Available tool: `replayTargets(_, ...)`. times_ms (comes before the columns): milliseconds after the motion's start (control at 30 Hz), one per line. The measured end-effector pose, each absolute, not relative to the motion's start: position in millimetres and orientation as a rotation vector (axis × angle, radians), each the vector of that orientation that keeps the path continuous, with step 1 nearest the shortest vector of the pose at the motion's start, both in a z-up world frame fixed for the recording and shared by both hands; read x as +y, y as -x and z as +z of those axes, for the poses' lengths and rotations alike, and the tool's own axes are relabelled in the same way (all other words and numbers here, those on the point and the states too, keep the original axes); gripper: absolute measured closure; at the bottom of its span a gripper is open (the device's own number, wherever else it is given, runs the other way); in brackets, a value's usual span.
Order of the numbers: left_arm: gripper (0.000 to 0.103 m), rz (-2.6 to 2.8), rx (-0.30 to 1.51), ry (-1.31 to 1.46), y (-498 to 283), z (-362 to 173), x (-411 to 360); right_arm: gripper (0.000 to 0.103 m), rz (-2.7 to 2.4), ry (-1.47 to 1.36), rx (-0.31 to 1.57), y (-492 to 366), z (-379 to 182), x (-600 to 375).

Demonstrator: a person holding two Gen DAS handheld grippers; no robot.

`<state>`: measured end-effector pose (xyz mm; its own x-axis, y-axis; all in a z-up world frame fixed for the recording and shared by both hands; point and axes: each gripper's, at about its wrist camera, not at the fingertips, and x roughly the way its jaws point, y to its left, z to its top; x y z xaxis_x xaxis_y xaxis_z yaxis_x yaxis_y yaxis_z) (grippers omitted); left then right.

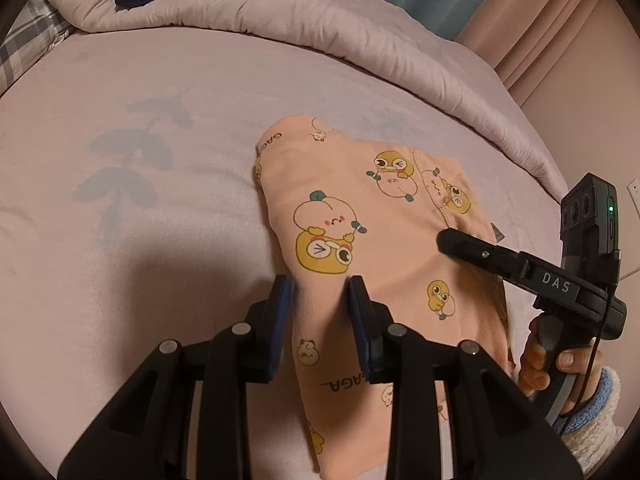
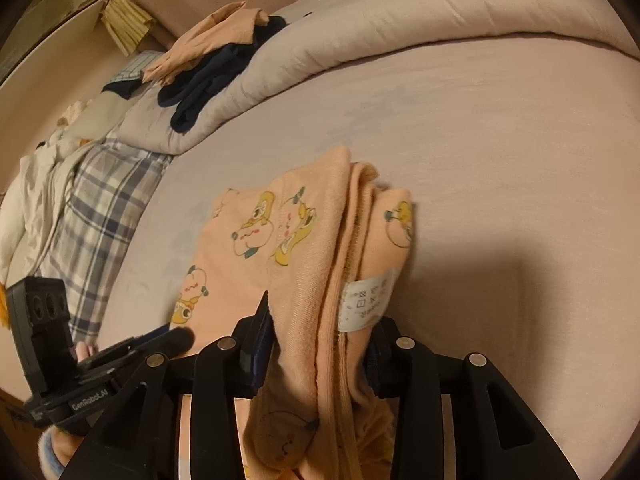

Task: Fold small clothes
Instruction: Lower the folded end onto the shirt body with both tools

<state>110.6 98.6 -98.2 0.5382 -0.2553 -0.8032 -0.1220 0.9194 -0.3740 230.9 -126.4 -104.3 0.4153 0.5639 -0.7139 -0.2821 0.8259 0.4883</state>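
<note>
A small peach garment point(image 1: 360, 216) with cartoon duck prints lies partly folded on the pink bed sheet point(image 1: 140, 80). My left gripper point(image 1: 320, 292) is shut on a raised ridge of its cloth near the lower edge. My right gripper point(image 2: 320, 320) is shut on a bunched layered edge of the same garment point(image 2: 304, 240), beside its white care label point(image 2: 366, 300). In the left wrist view the right gripper point(image 1: 452, 238) reaches in from the right over the garment. The left gripper's tip point(image 2: 176, 338) shows at the lower left of the right wrist view.
A rolled pink quilt point(image 1: 360, 28) runs along the far side of the bed. Dark navy clothes point(image 2: 208, 76) and a peach garment point(image 2: 208, 36) lie on it. A plaid pillow point(image 2: 104, 196) and white bedding point(image 2: 28, 200) sit at the left.
</note>
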Motion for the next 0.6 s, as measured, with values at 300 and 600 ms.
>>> replayTargets(300,0.072,-0.071,1.013,0.413,-102.5,-99.4,97.0,0.065,0.511,-0.265,0.987,-220.9,-96.8,-128.2)
replayTargets(600,0.071,-0.069,1.018,0.399,-88.6,-98.0,89.9,0.055,0.536,-0.240,0.937,-200.1,-81.9,-139.6)
